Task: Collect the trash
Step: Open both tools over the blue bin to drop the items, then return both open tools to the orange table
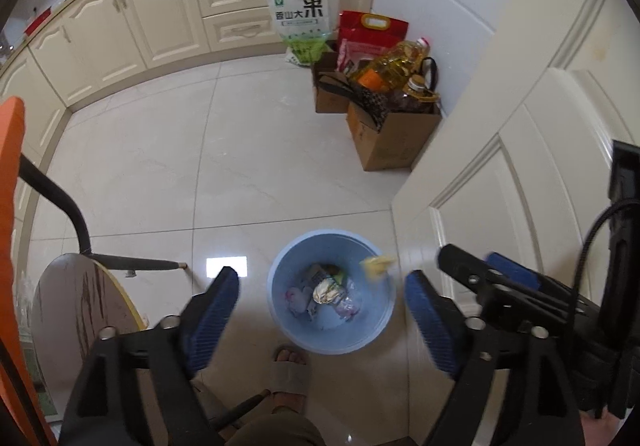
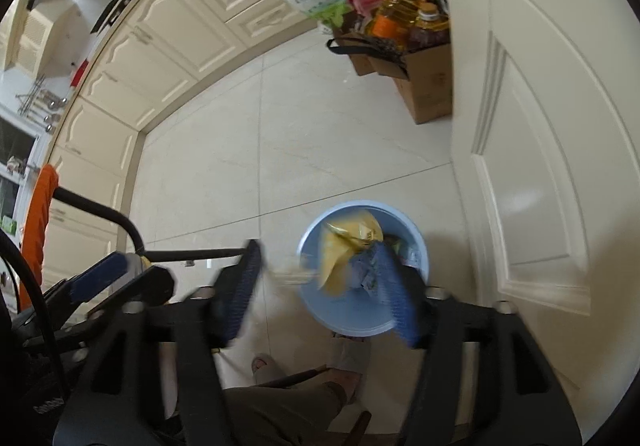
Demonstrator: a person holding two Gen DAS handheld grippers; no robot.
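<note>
A light blue trash bin (image 1: 280, 310) stands on the tiled floor with several crumpled wrappers (image 1: 326, 292) inside; it also shows in the right wrist view (image 2: 340, 318). My left gripper (image 1: 320, 310) is open and empty above the bin. My right gripper (image 2: 324, 282) is open above the bin. A yellow wrapper (image 2: 344, 242) hangs blurred in the air between its fingers over the bin mouth, touching or just clear of the right finger (image 2: 396, 286). The same wrapper shows in the left wrist view (image 1: 378, 266) at the bin's far rim.
A white door (image 1: 520, 166) stands right of the bin. Cardboard boxes (image 1: 392, 134) with oil bottles and rice bags sit by the wall. Cream cabinets (image 1: 140, 26) line the far side. A round stool (image 1: 80, 306) is at the left. The person's sandalled foot (image 1: 290, 366) is below the bin.
</note>
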